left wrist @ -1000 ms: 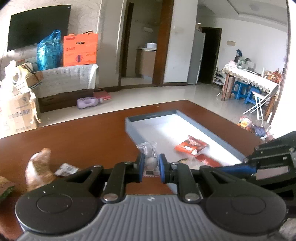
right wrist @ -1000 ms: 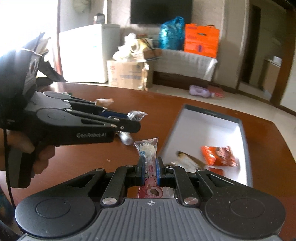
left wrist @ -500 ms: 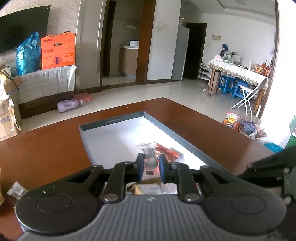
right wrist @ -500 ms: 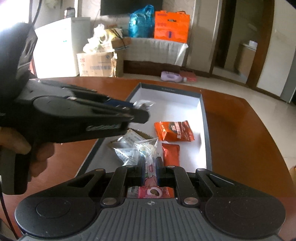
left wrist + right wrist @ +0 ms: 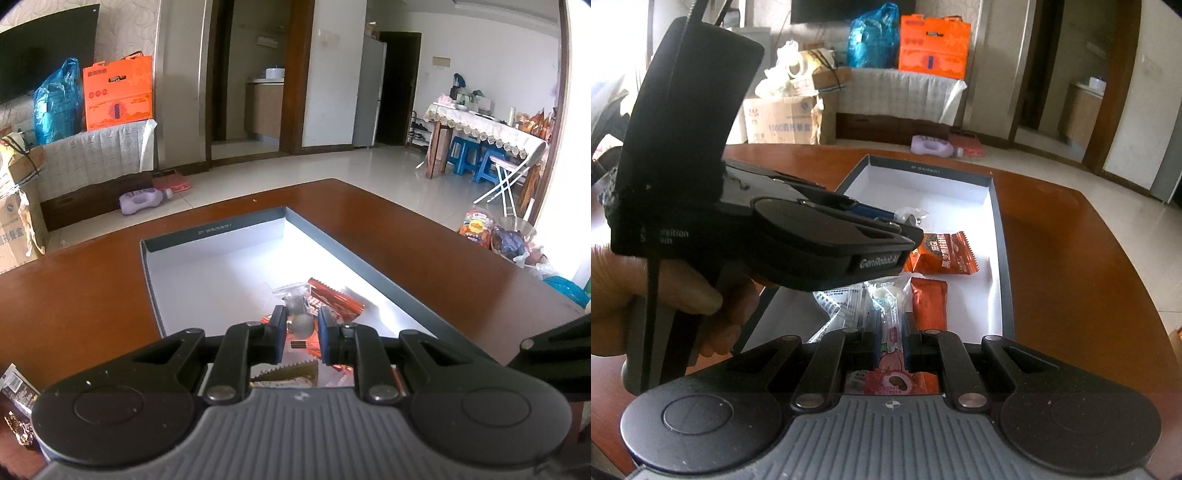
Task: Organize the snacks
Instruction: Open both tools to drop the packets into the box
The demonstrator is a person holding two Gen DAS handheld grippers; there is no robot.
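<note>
Over a shallow grey-walled box (image 5: 218,230) with a white floor, set on a red-brown wooden table (image 5: 81,291): left gripper (image 5: 301,334), blue pads nearly together, pinching a clear packet holding round silvery sweets (image 5: 301,325). Packet's upper end sticking out past the fingertips, above the snacks already lying in the box. Beneath and beyond it, a shiny red wrapper (image 5: 334,299) and a tan packet with a saw-tooth edge (image 5: 286,371), both inside the box near its close end.

From the right wrist: right gripper (image 5: 891,334), jaws pressed tight on a slim clear packet with a pink-and-red printed end (image 5: 892,332), white pieces showing at the top. Hovering over the near end of the same box (image 5: 1004,258). Ahead of it on the white floor, an orange-brown packet with dark lettering (image 5: 942,254), a plain rust-red sachet (image 5: 929,304) just behind the fingers, and a crinkled clear wrapper with printed text (image 5: 836,304) to their left. Left gripper (image 5: 905,218) crossing in from the left, held by a bare hand (image 5: 676,302) round its handle, its tip above the middle of the box with clear wrapping at the pads.

On the table outside the box, at the left edge of the left-wrist view, a small printed packet (image 5: 16,387).
</note>
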